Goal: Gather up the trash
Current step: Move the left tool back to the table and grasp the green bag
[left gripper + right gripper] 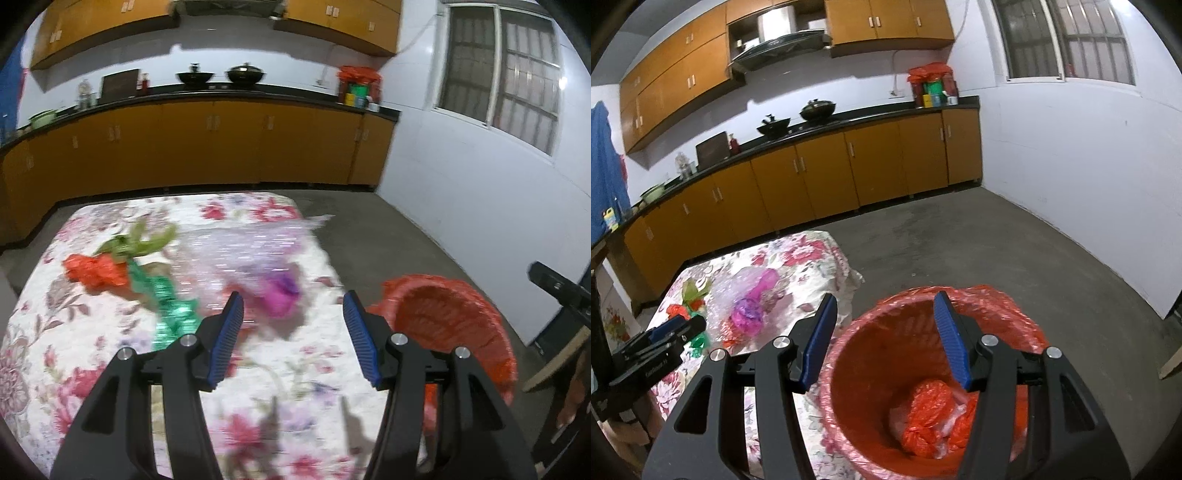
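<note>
My left gripper [293,312] is open and empty above the floral-clothed table [280,380]. Ahead of it lie a clear plastic wrapper with a purple wad [277,291], a green foil wrapper [171,310], a red crumpled bag [96,273] and a light green scrap [144,240]. My right gripper [884,314] is open and empty over the red-lined trash bin [849,369], which holds a crumpled red bag [927,417] and white scraps. The bin [443,325] stands at the table's right edge. The left gripper [665,339] shows at the left in the right wrist view.
Orange kitchen cabinets with a black counter [849,122] run along the far wall, with pans and containers on top. Bare concrete floor [997,251] lies to the right, bounded by a white wall. A chair edge [554,369] is at the far right.
</note>
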Demonstrator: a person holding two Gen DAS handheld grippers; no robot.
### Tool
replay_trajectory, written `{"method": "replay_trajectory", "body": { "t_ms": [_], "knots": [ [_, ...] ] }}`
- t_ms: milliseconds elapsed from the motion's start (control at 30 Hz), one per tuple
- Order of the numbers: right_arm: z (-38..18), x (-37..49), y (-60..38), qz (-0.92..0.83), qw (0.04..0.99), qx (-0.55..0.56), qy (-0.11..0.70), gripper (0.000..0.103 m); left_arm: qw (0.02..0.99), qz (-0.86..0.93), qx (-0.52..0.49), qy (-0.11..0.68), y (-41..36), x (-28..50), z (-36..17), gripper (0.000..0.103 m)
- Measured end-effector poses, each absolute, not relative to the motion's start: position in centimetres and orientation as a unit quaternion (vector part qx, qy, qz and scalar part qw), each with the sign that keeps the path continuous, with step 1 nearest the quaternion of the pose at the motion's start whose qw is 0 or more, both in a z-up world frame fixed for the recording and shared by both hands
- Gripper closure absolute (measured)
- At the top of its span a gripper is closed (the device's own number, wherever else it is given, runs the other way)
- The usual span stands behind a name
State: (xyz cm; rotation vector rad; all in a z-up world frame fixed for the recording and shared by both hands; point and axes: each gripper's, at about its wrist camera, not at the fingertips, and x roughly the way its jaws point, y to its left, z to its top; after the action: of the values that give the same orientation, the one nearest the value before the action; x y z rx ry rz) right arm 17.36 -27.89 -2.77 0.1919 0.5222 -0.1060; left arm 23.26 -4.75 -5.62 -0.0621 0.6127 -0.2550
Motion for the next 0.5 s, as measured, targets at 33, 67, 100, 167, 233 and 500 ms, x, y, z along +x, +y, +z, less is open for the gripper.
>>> {"method": "replay_trajectory", "body": {
  "t_ms": [33, 67, 100, 167, 233, 500],
  "knots": [
    [-2.9, 17.4, -27.6, -0.050, 0.960, 0.093, 0.259, 0.048, 0.947, -0.114, -0.033, 0.300, -4.0, 23.5, -5.7, 0.047],
    [-3.0, 17.6, -27.3, -0.046, 0.960, 0.092, 0.261, 0.048, 0.948, -0.097, -0.035, 0.301, -2.9, 23.8, -6.0, 0.047],
    [-3.2, 17.7, -27.0, -0.042, 0.960, 0.090, 0.262, 0.048, 0.948, -0.085, -0.038, 0.303, -2.1, 24.0, -6.2, 0.047],
    [-3.5, 18.1, -26.1, -0.034, 0.960, 0.087, 0.265, 0.048, 0.947, -0.061, -0.052, 0.312, -0.1, 24.8, -6.7, 0.047],
    [-3.8, 18.4, -25.1, -0.026, 0.960, 0.083, 0.267, 0.048, 0.945, -0.043, -0.062, 0.318, 1.6, 25.4, -7.2, 0.047],
    [-4.8, 20.8, -20.6, 0.019, 0.960, 0.061, 0.272, 0.048, 0.933, -0.026, -0.087, 0.347, 3.9, 28.8, -9.1, 0.049]
  ]
}}
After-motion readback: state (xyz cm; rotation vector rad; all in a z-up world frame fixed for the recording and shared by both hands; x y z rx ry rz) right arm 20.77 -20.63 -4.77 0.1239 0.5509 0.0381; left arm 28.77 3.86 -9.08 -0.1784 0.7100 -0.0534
